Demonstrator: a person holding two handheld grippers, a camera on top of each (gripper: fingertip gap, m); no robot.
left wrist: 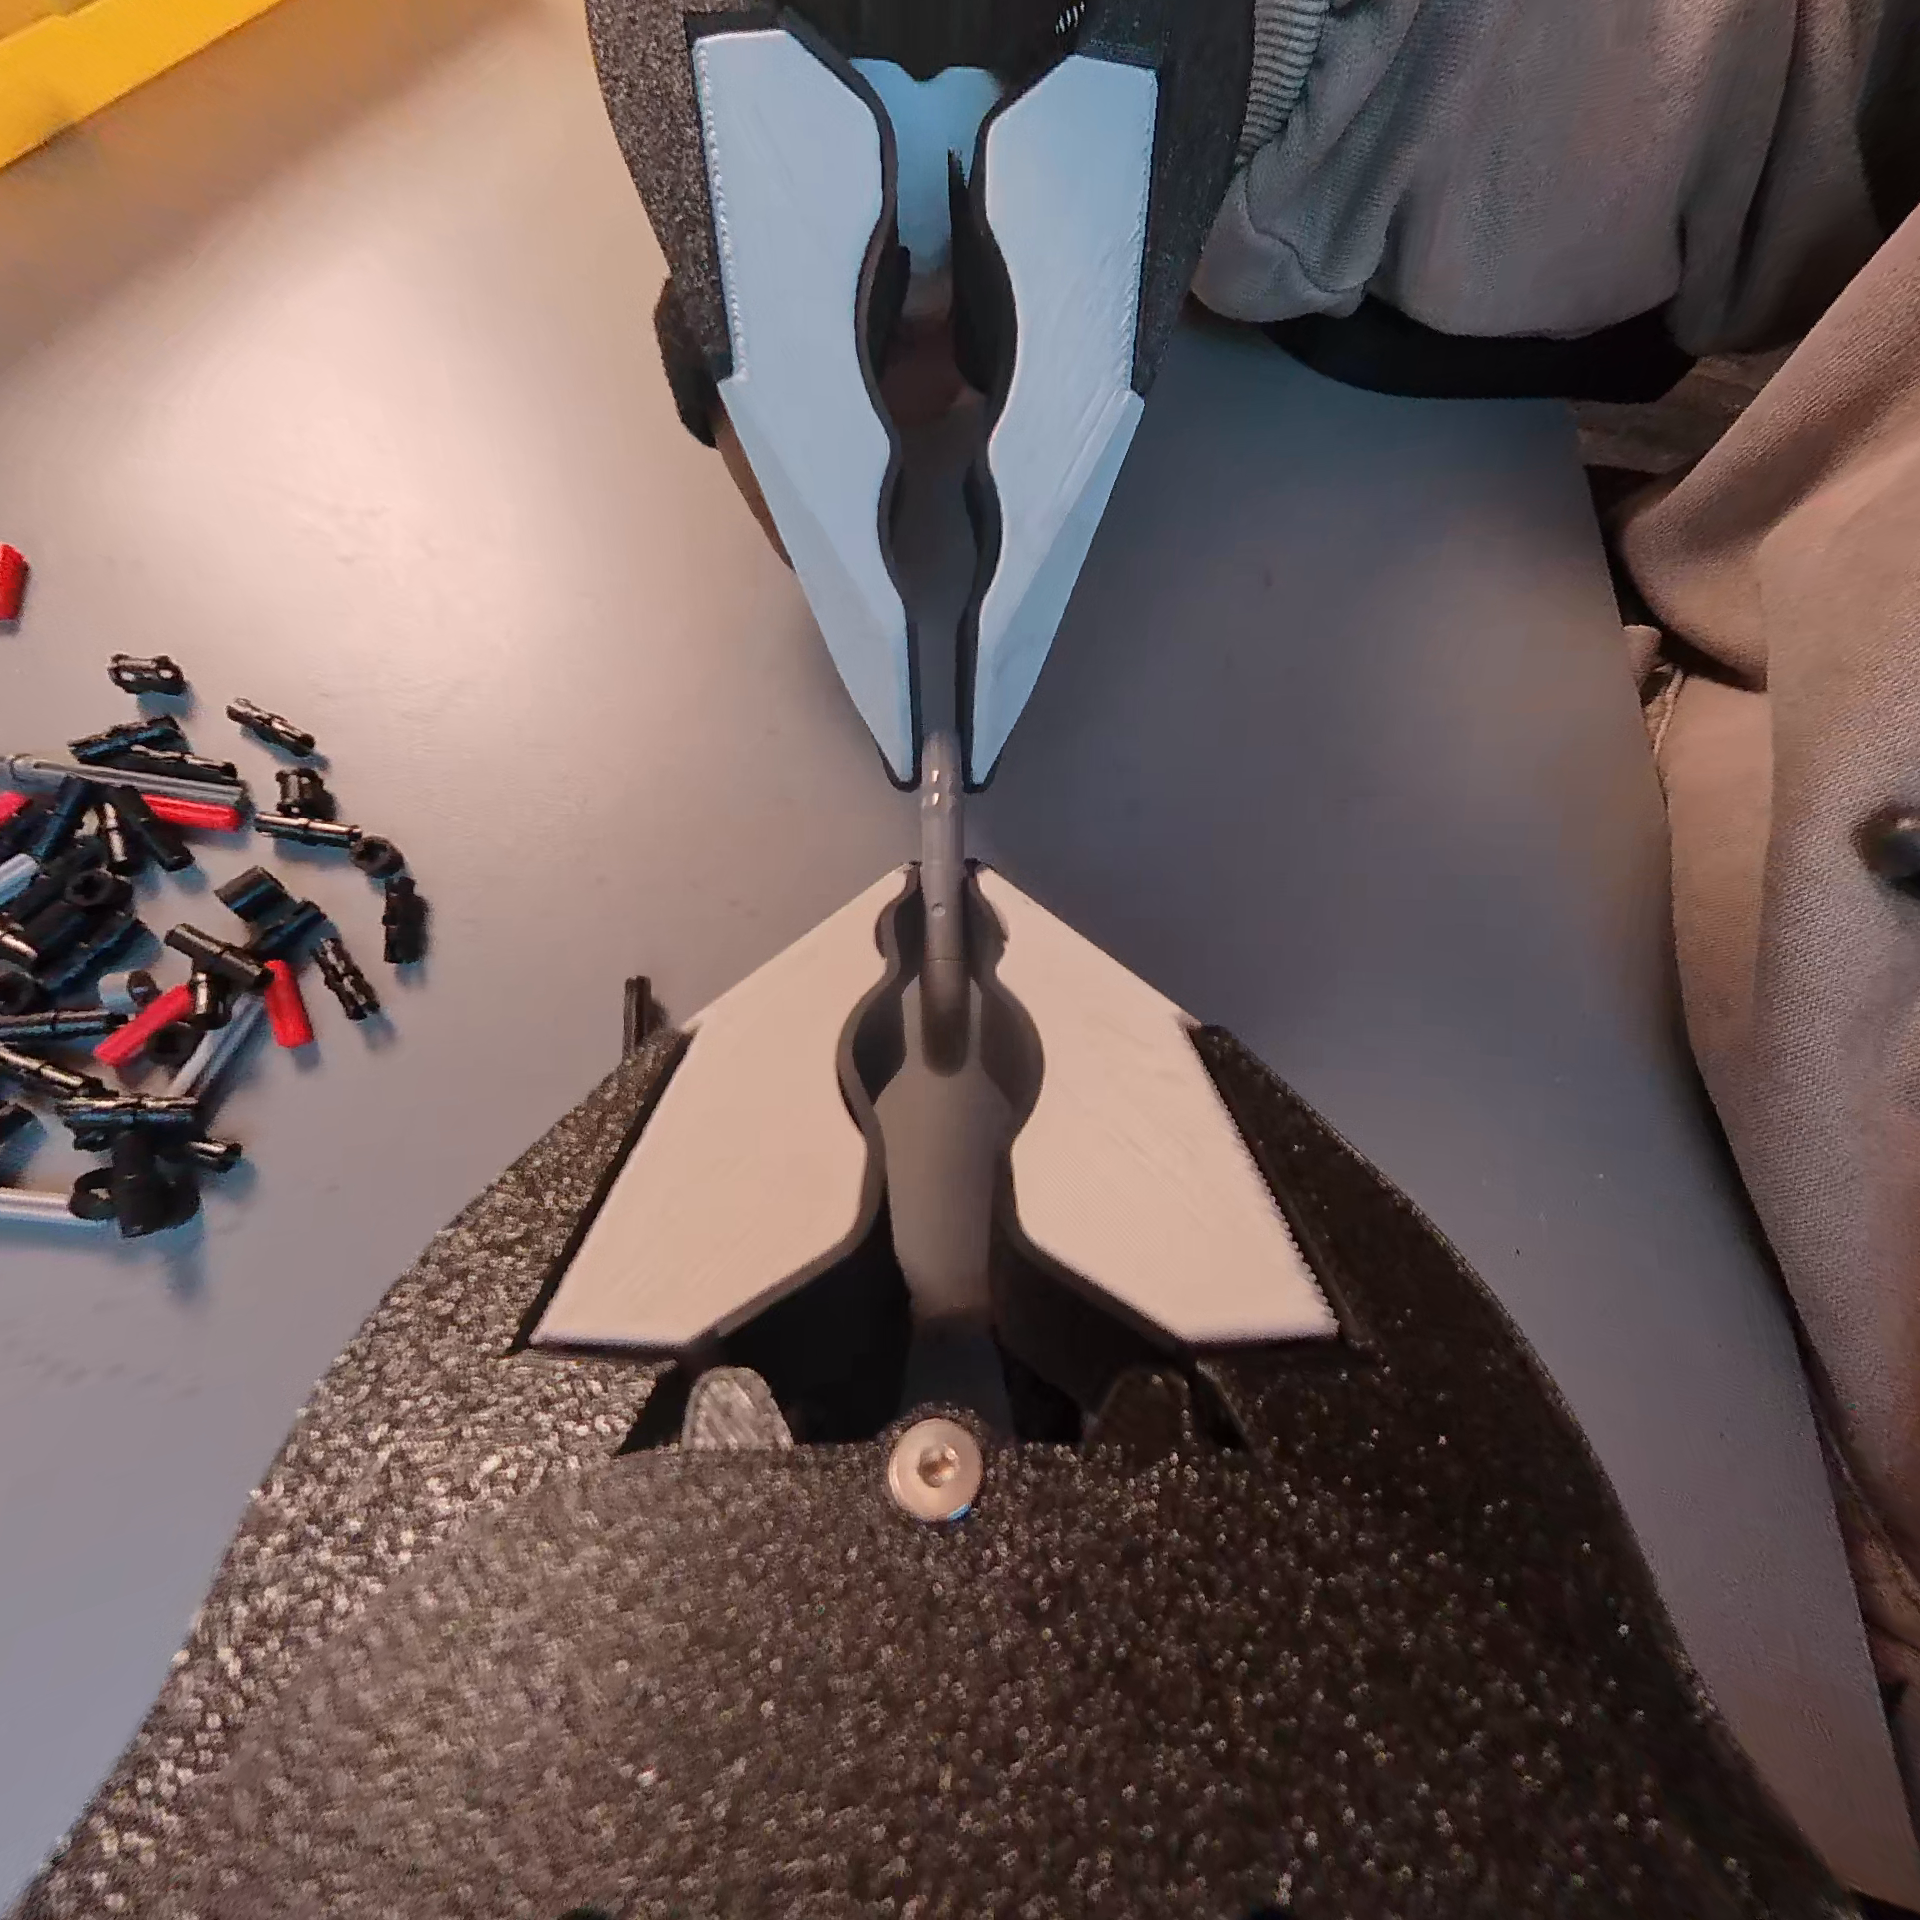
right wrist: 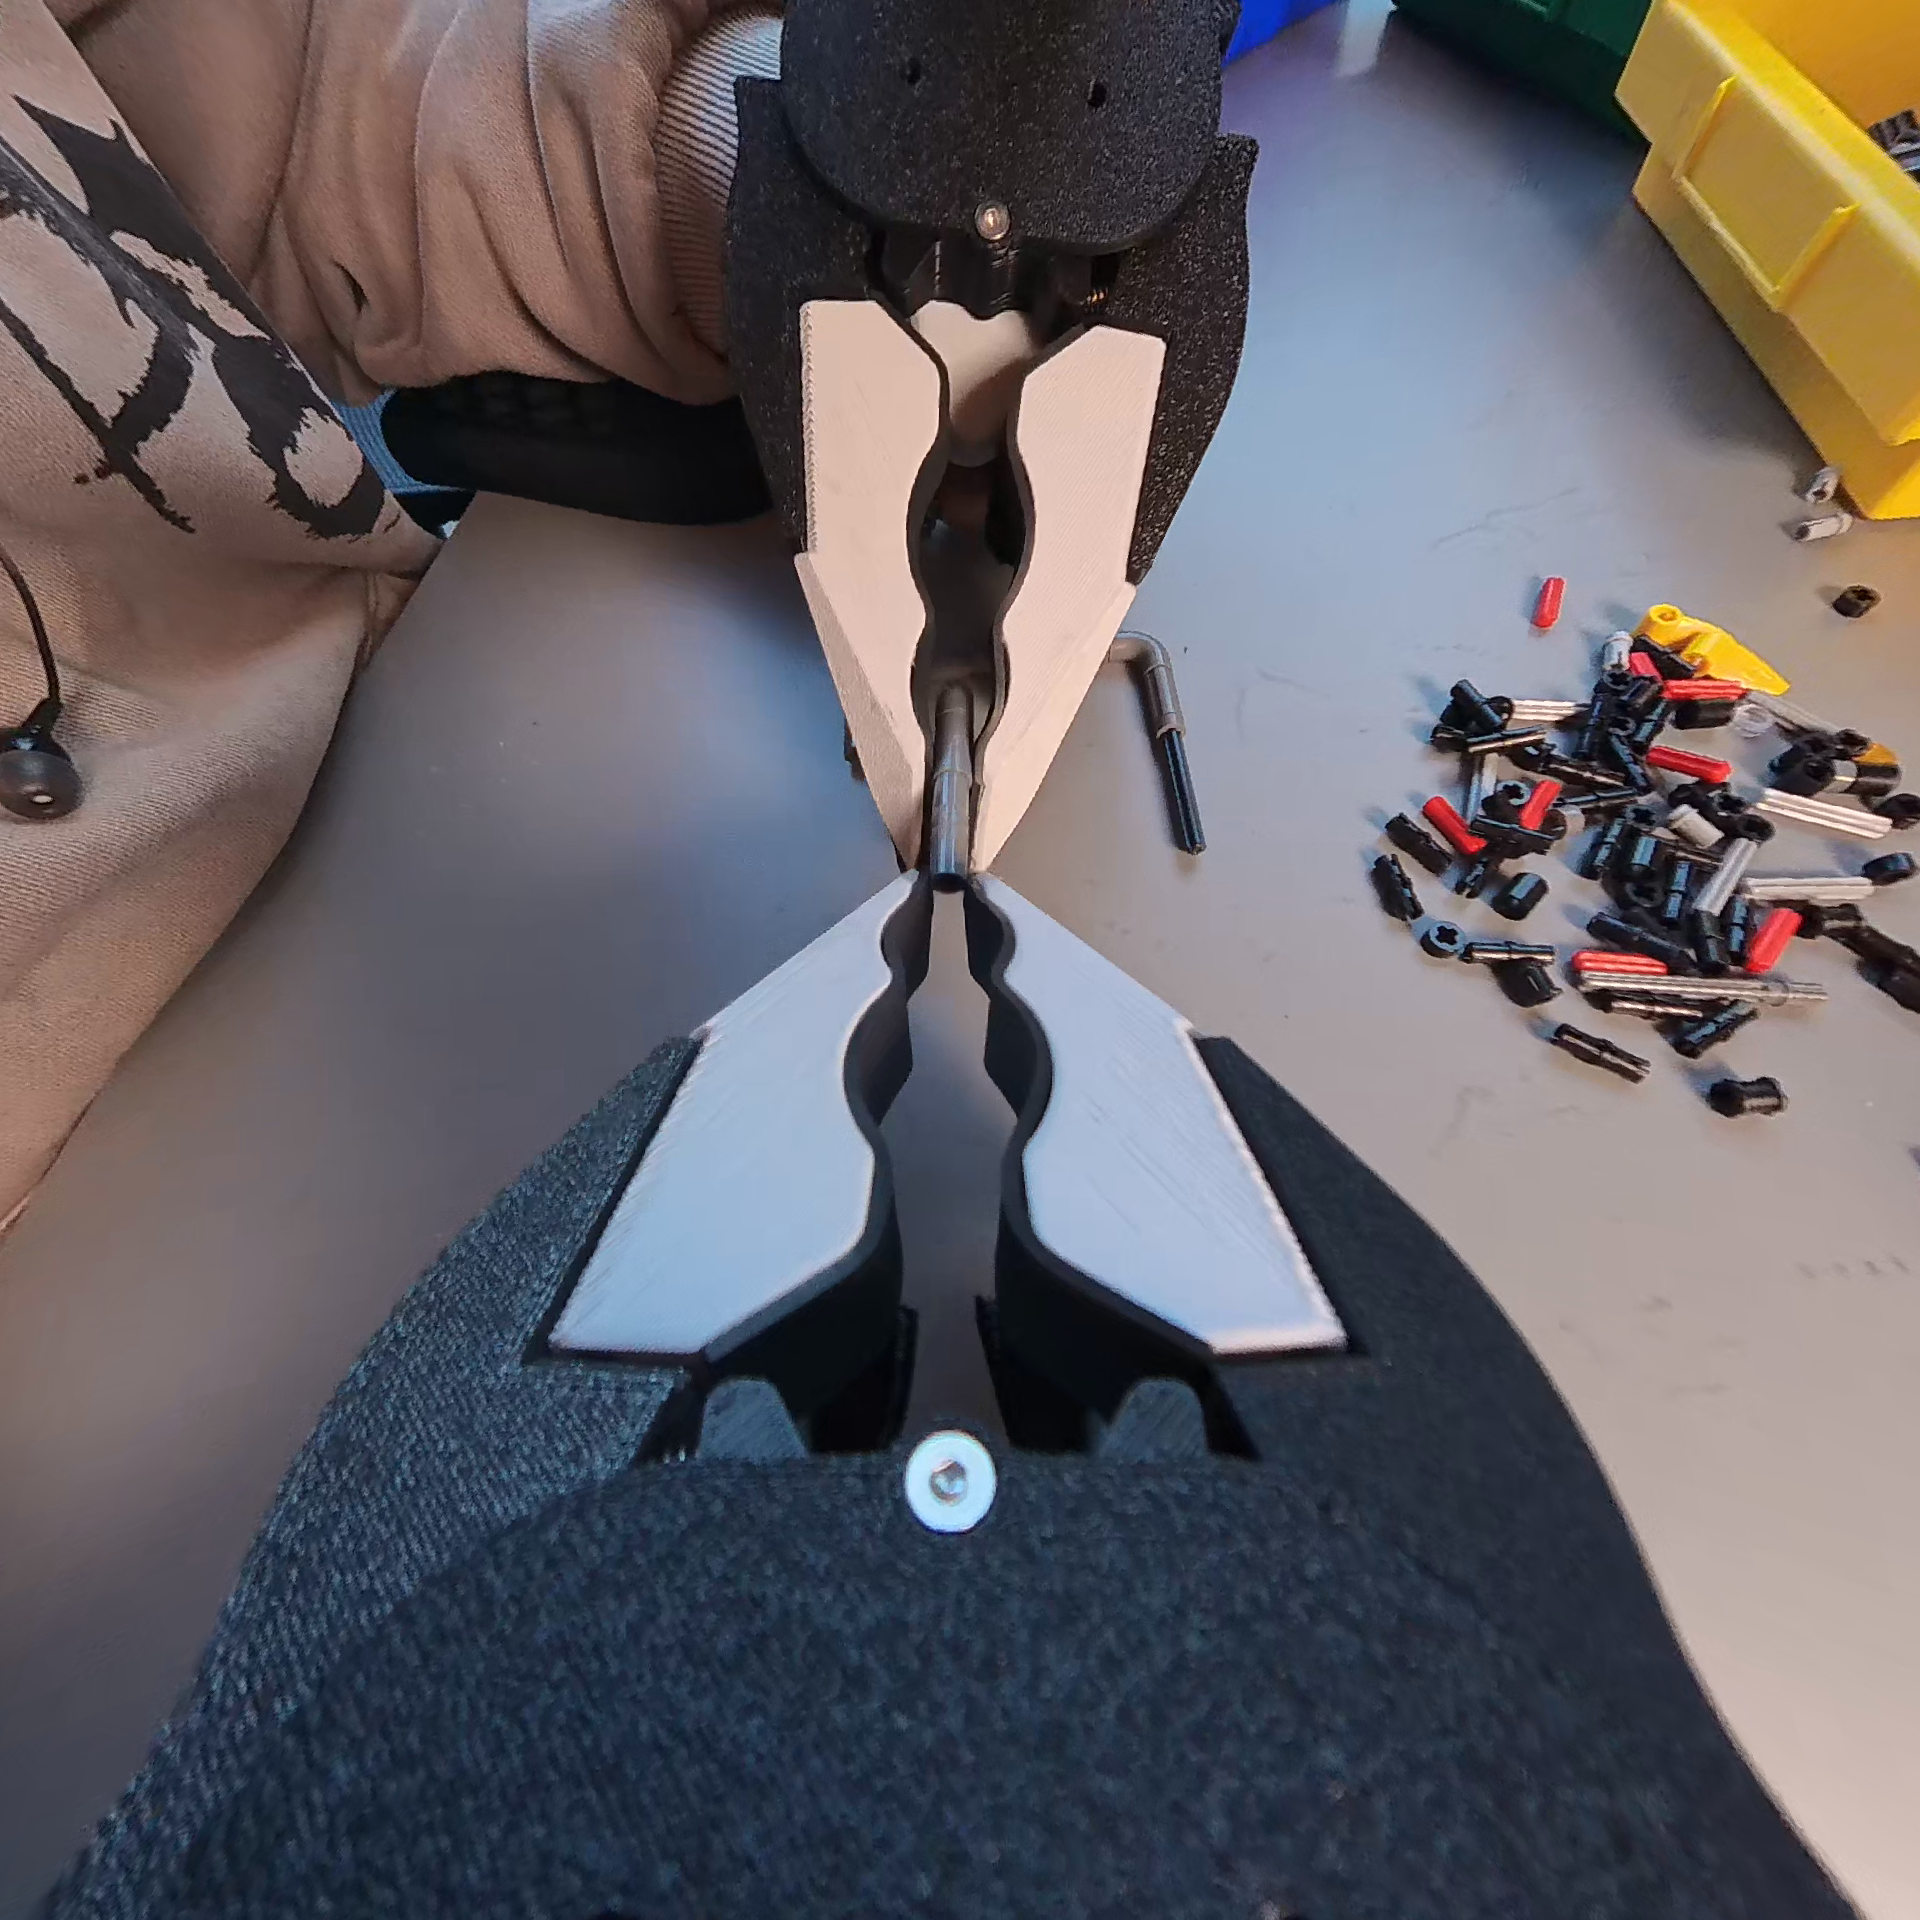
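- Centrally, a slim dark grey rod (left wrist: 940, 831), smooth and bent, spans the two tips above the worktop (left wrist: 520, 416).
- Left hand-held gripper (left wrist: 943, 883) pinches its near end; right hand-held gripper (right wrist: 943, 888) is clamped narrowly on the other end.
- Matte grey worktop carries a heap of small black, red and grey plastic pins (right wrist: 1662, 831); a glossy yellow bin (right wrist: 1787, 229) sits far right.

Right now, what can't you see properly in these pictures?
- Left wrist view: grey rod, ends hidden inside the left gripper and right gripper.
- Left wrist view: parts pile, cut off by the left edge.
- Right wrist view: yellow bin, cut off by the right edge.
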